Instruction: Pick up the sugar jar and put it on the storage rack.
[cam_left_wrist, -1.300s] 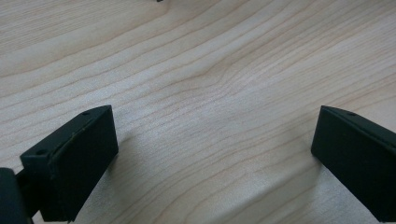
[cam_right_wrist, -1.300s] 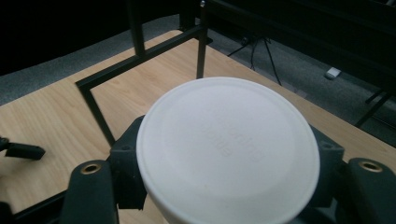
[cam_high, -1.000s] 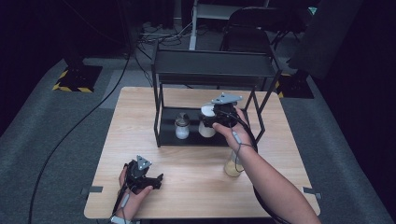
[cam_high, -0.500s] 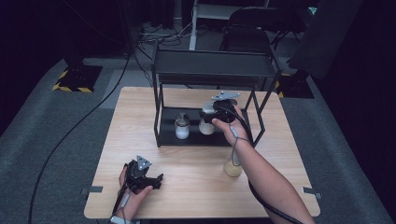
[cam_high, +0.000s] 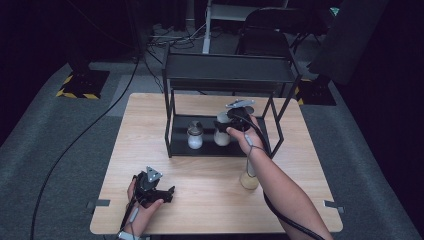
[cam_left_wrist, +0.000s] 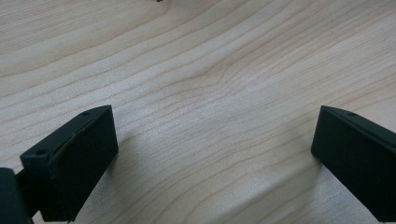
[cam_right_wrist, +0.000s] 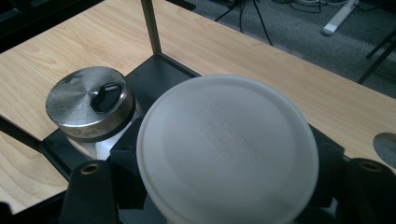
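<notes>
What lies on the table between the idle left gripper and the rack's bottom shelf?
Nothing: in the high view, bare wooden table separates the left gripper from the rack's bottom shelf. The left gripper view shows bare wood between its open jaws.

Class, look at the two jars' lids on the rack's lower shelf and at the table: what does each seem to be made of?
White lid: probably matte, translucent plastic, with faint raised lettering moulded in. Metal lid: seemingly brushed steel, given its grey sheen and fine radial marks. Table: light wood or a wood-look laminate, with visible grain lines.
</notes>
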